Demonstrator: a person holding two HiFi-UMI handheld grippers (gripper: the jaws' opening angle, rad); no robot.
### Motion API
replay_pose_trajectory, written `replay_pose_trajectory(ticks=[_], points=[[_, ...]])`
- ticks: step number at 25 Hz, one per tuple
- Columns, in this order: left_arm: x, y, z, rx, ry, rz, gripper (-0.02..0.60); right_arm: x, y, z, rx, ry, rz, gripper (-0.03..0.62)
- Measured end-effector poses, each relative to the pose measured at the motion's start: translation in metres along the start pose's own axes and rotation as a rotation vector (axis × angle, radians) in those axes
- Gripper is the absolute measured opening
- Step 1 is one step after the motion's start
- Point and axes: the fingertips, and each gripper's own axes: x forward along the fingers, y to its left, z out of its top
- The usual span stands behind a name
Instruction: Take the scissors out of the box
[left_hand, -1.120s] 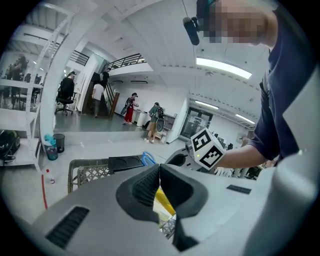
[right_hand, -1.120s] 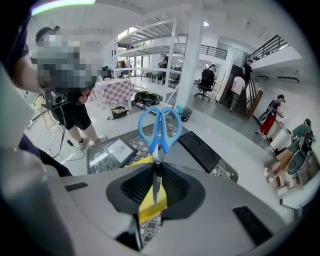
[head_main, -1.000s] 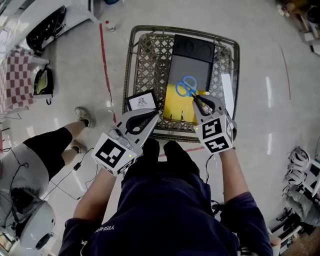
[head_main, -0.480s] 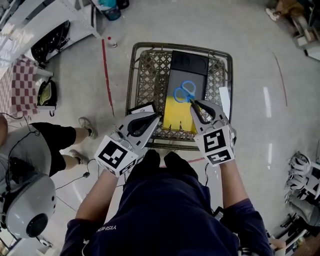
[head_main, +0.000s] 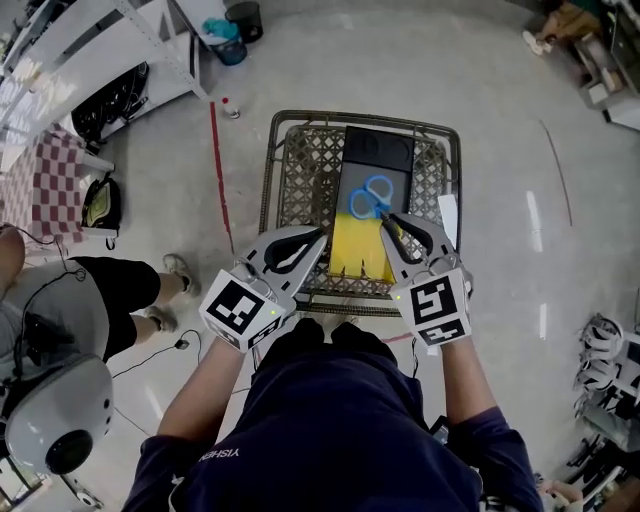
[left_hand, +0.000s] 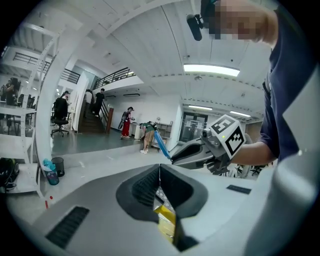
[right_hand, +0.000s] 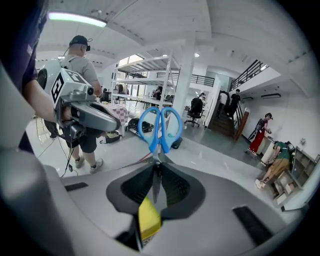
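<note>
Head view: the right gripper (head_main: 388, 222) clamps the blue-handled scissors (head_main: 371, 196) by the blades, over the yellow box (head_main: 358, 248) in the wire cart (head_main: 292, 170).

Left gripper view: the left gripper (left_hand: 160, 169) is closed and empty.

Right gripper view: the blades sit pinched between the jaws, with the handles beyond the tips.

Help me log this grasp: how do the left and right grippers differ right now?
The right gripper is shut on the scissors, blue handles poking out ahead; the left gripper is shut on nothing. The right gripper's tip hangs over the yellow box, the left gripper's beside it, over the basket mesh. Both point away from the person.
</note>
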Motion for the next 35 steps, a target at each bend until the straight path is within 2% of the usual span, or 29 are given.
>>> replay_pose_trajectory(ticks=[16,35], points=[[0.007,-0.012,0.020,0.038,-0.043,-0.012,0.025,-0.037,-0.007,0.035,0.016,-0.121,-0.032,0.072],[0.002,-0.024,0.025,0.046,-0.055,-0.004,0.025,-0.050,0.000,0.034,0.027,-0.142,-0.014,0.074]])
